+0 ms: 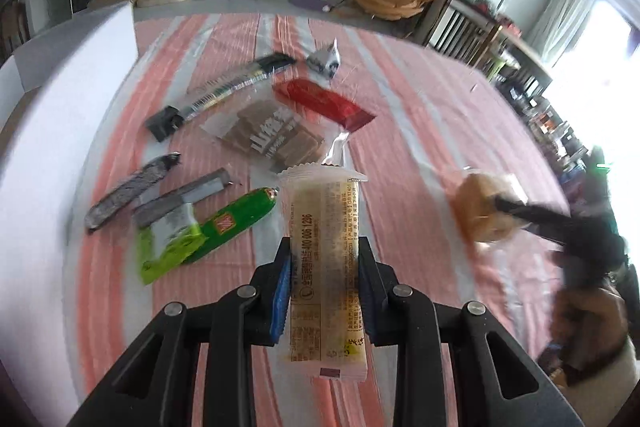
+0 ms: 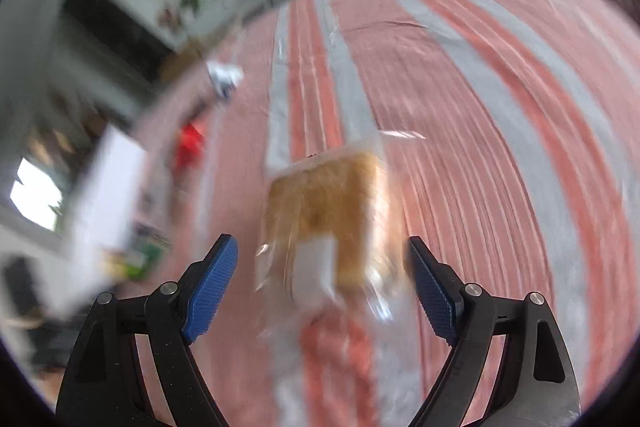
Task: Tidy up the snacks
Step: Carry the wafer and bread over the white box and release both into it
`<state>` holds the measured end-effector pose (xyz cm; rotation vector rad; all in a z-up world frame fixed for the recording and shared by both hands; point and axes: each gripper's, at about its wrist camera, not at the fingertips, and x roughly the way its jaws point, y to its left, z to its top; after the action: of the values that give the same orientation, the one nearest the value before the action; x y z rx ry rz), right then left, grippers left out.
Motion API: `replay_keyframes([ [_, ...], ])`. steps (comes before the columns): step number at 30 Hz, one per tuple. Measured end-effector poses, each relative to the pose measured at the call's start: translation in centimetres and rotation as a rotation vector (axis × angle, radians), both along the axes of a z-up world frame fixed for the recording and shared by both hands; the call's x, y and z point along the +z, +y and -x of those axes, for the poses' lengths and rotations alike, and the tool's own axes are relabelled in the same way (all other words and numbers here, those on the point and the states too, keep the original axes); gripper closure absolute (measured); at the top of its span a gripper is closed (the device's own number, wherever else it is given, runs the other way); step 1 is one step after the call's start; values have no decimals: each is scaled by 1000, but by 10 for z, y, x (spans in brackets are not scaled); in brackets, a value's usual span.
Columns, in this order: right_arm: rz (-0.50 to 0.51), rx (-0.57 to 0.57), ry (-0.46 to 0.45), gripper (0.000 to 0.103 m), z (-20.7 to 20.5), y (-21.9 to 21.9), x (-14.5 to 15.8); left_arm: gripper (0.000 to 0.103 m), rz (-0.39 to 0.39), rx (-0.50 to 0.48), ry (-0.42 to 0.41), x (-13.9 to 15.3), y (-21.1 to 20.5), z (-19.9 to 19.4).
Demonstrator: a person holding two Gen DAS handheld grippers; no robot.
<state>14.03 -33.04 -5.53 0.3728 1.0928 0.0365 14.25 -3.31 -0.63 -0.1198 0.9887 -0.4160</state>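
While left claw (image 1: 324, 259) grips 1 yellow snack packet (image 1: 326, 267), 8 snack packs (image 1: 272, 139) lie.

My right wrist view is smeared all over: the bread in its clear bag (image 2: 324, 223) between my right gripper (image 2: 323, 267) fingers has no readable label, and I cannot tell whether the pads touch it. Near the striped cloth's (image 2: 500, 115) far left edge, a red packet (image 2: 190, 145) and a white wrapper (image 2: 224, 77) are mere blobs. In my left wrist view, the right gripper (image 1: 500, 205) is a dark blur, cut off by the right edge.
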Motion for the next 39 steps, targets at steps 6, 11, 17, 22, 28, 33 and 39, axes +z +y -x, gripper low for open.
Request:
replay_keyframes([
  [6,157,62,29,24,-4,31,2,74,44,33,-81,55,67,32],
  [11,38,80,-115,25,13,44,58,74,71,146,-121,90,150,39],
  [17,-139,348,-281,25,7,151,158,74,40,347,-150,105,244,29],
  [22,-233,627,-307,25,-18,300,200,74,-17,481,-132,92,300,29],
  [28,-296,761,-183,17,-54,434,177,33,-148,607,-68,57,340,39],
  [33,-278,772,-199,17,-56,453,167,21,-156,676,-64,41,359,53],
  [39,-172,685,-325,17,-44,388,166,21,-82,669,-98,45,339,58],
])
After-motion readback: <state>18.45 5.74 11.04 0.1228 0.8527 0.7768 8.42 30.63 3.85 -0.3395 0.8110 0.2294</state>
